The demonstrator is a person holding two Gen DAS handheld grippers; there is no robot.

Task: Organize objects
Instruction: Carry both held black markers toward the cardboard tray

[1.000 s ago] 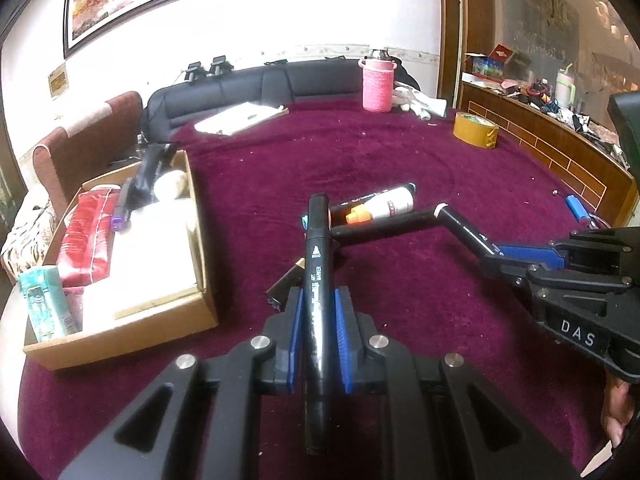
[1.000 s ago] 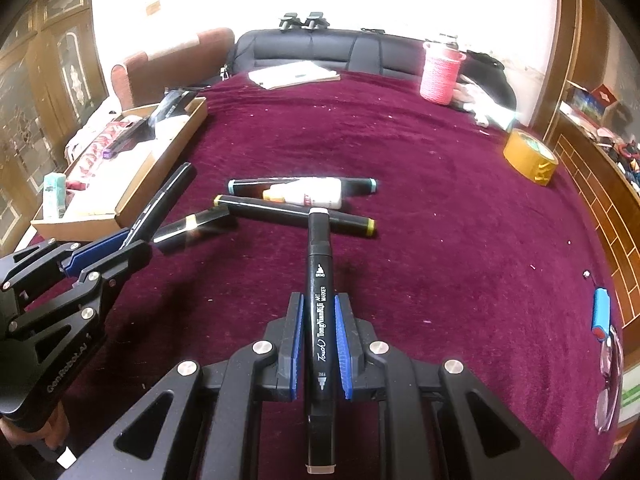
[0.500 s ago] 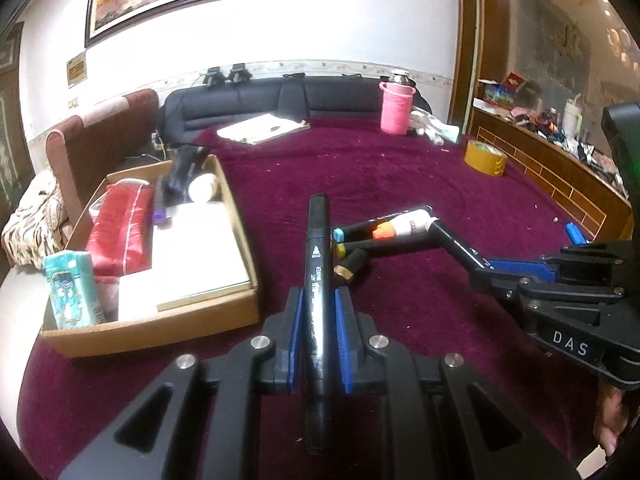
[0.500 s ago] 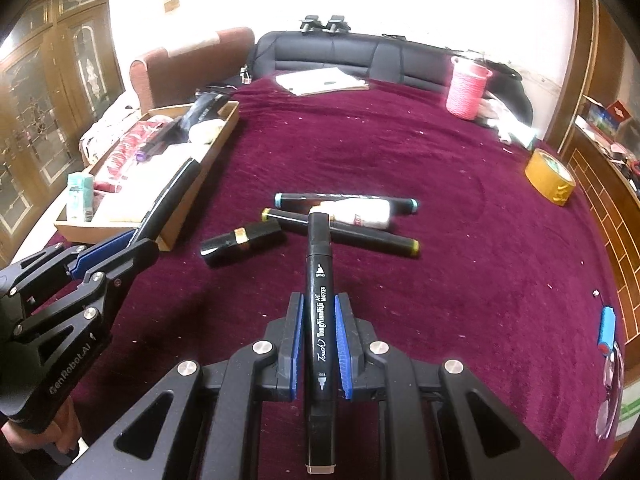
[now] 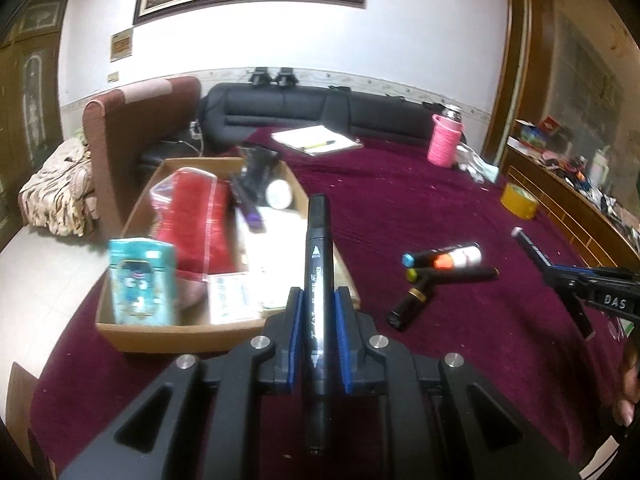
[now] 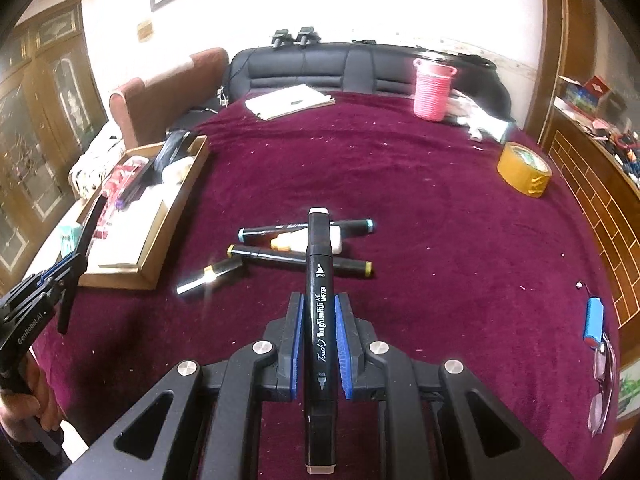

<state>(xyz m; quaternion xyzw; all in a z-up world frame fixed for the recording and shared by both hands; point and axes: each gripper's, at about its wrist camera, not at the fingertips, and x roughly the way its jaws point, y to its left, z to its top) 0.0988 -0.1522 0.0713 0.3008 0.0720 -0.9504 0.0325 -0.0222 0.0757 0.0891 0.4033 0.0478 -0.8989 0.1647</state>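
Note:
My left gripper [image 5: 319, 300] is shut on a black art marker [image 5: 319, 264], held above the near right corner of a cardboard box [image 5: 168, 336]. My right gripper [image 6: 319, 300] is shut on a second black marker [image 6: 319, 272] with a white cap, held above the maroon table. On the cloth lie two black markers [image 6: 300, 261], a small white bottle with an orange cap [image 6: 308, 240] and a black lipstick tube [image 6: 208, 278]. The left gripper also shows at the left edge of the right wrist view [image 6: 76, 256].
The box holds a red pouch [image 5: 192, 220], a teal packet [image 5: 142, 280] and white papers. A pink cup [image 6: 432, 90], a tape roll [image 6: 524, 174], a notepad [image 6: 290, 100], a blue tube [image 6: 594, 322] and glasses [image 6: 600, 392] lie on the table. A wooden ledge runs along the right.
My left gripper has risen and swung left with its marker, from over the cloth to over the box corner. My right gripper has lifted and pulled back a little with its marker.

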